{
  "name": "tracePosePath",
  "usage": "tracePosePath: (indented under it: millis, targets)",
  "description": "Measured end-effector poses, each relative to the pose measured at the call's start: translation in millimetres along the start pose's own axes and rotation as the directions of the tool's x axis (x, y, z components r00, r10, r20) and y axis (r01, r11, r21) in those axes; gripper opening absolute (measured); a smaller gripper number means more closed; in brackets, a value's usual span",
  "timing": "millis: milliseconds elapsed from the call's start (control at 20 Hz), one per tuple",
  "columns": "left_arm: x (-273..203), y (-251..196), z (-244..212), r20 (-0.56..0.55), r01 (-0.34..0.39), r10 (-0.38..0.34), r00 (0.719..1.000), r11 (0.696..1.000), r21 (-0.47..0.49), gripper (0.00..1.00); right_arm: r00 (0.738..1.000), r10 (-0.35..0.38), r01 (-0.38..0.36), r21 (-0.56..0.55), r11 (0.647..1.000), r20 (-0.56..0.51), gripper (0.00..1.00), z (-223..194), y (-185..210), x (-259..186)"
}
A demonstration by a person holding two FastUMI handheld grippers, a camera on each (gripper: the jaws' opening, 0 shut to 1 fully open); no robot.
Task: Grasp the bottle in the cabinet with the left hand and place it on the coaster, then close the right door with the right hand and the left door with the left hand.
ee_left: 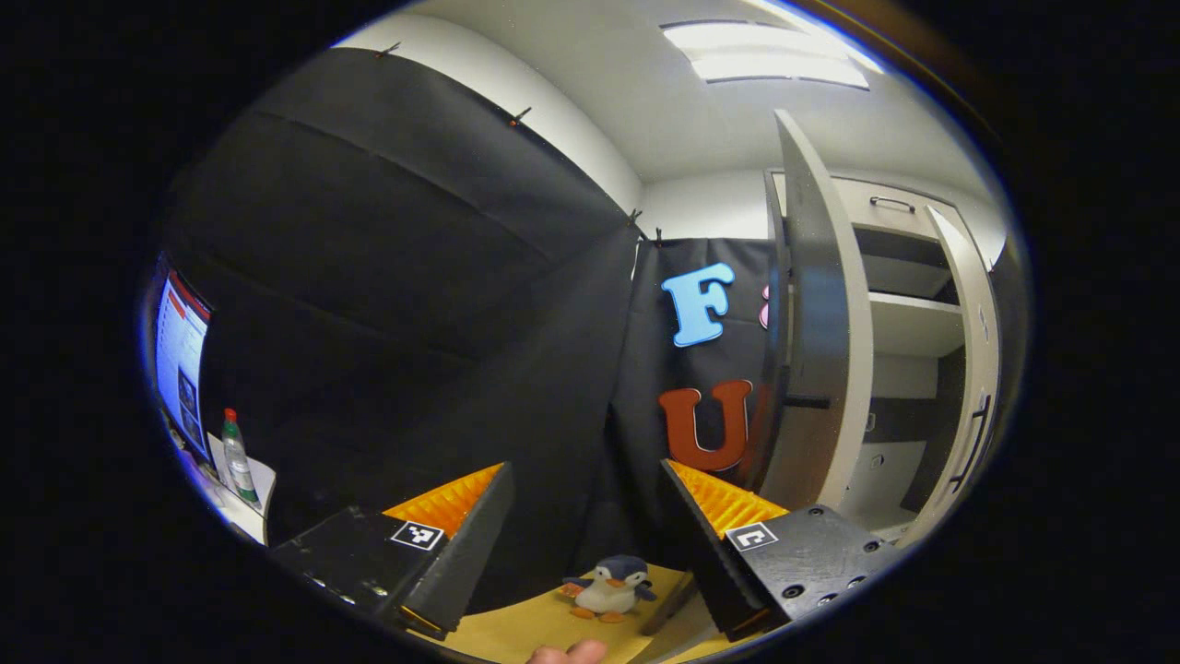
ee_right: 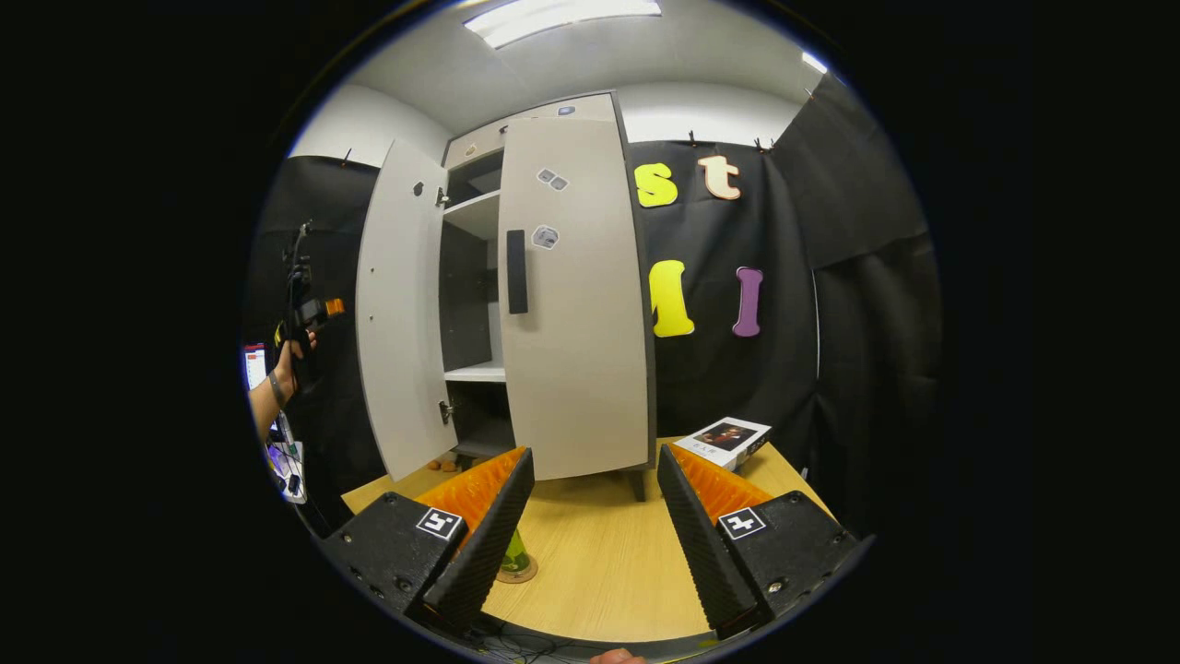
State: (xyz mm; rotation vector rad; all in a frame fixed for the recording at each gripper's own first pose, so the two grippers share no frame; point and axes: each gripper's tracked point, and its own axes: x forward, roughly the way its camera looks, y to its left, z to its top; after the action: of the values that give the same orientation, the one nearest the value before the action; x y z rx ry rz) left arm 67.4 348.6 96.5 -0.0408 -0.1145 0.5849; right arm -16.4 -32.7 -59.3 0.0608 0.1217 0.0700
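Right gripper view: the bottle (ee_right: 515, 553) is seen on the coaster (ee_right: 517, 574), the right door (ee_right: 573, 295) shut. The left door (ee_right: 403, 309) stands open; it could be clipped edge-on by the left gripper (ee_right: 309, 314), held beside it. Both grippers gape wide, empty.

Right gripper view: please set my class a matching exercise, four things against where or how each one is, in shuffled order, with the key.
Things:
1. left door
2. bottle
3. box
4. left gripper

States:
A. standing on the coaster
B. held up in a hand, left of the cabinet
C. swung open
D. lying flat on the table, right of the cabinet

Pairs: 1-C, 2-A, 3-D, 4-B
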Motion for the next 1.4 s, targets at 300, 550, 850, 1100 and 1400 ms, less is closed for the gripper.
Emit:
tracePosePath:
  millis: [300,550,850,1100,1400]
  targets:
    - [3.7,-12.5,-9.5,0.004,-0.01,0.01,1.0,1.0,0.019,0.99,0.999,-0.041,0.041,-0.024,0.999,-0.01,0.83,-1.3,-20.5,-3.5]
    - [-4.4,-27.2,-12.4,0.003,-0.017,0.017,1.0,0.999,0.042,0.93,0.998,-0.068,0.068,0.003,0.998,-0.016,0.83,-6.0,-31.3,-1.8]
    - [-41.5,-97.0,-21.2,-0.019,0.089,-0.09,0.996,0.995,-0.052,0.93,0.996,-0.086,0.086,0.005,0.996,-0.001,0.83,-0.9,-35.5,-3.6]
    - [-59.8,-161.0,-23.8,-0.011,0.287,-0.287,0.958,0.957,-0.036,0.99,0.994,-0.113,0.113,0.001,0.994,0.005,0.83,3.8,-43.0,-10.4]
    - [-68.3,-165.9,-17.6,-0.004,0.329,-0.329,0.944,0.944,0.002,0.99,0.992,-0.121,0.12,0.025,0.992,0.022,0.83,10.2,-42.9,-13.3]
